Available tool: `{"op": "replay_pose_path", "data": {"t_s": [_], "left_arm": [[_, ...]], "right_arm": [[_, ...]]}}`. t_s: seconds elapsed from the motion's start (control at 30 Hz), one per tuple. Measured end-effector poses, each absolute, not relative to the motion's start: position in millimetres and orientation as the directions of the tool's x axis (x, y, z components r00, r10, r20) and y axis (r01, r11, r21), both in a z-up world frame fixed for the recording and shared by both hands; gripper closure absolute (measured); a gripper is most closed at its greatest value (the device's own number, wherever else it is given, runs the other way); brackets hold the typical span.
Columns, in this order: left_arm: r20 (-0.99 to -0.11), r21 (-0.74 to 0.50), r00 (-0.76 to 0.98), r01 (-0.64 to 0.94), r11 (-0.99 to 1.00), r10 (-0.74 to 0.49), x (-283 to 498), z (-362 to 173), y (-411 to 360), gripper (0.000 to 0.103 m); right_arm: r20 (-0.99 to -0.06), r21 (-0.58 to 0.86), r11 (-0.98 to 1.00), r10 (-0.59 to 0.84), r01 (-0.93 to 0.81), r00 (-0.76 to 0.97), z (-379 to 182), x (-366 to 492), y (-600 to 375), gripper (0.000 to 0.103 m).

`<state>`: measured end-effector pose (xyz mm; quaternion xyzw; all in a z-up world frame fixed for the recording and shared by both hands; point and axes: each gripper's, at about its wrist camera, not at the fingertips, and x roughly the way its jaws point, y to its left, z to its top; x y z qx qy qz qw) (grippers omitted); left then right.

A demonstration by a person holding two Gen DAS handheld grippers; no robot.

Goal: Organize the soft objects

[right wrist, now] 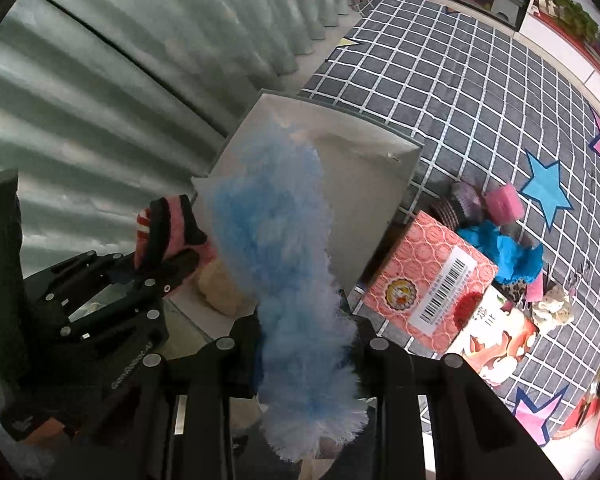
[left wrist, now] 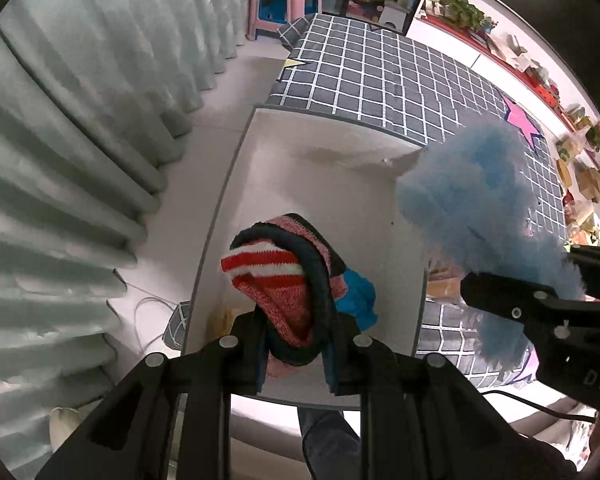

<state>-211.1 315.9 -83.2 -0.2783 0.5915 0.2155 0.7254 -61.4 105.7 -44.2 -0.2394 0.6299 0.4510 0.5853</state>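
red carton [right wrist: 428, 276] at 3 o'clock bears a barcode label; left gripper [left wrist: 296, 344] pinches striped knit socks [left wrist: 276, 280], right gripper [right wrist: 306, 344] pinches fluffy blue sock [right wrist: 276, 232].

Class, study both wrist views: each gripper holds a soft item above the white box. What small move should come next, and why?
Probably lower the left gripper a little and let go. It is shut on the striped knit item, which already hangs over the white box. The right gripper, shut on the fluffy blue item, sits nearer the box's edge, so it would likely follow.
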Motion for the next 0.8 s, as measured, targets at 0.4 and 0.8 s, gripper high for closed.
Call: {"op": "replay_pose_path", "data": {"t_s": [0.4, 0.8], "left_arm": [[-0.982, -0.135, 0.187, -0.649, 0.749, -0.015, -201, -94, 319, 0.08], [-0.987, -0.123, 0.16, -0.66, 0.741, -0.022, -192, -108, 322, 0.08]], "right_arm": [[-0.95, 0.301, 0.475, 0.224, -0.827, -0.217, -52, -58, 124, 0.073], [-0.952, 0.297, 0.483, 0.222, -0.824, -0.212, -58, -54, 138, 0.073]]}}
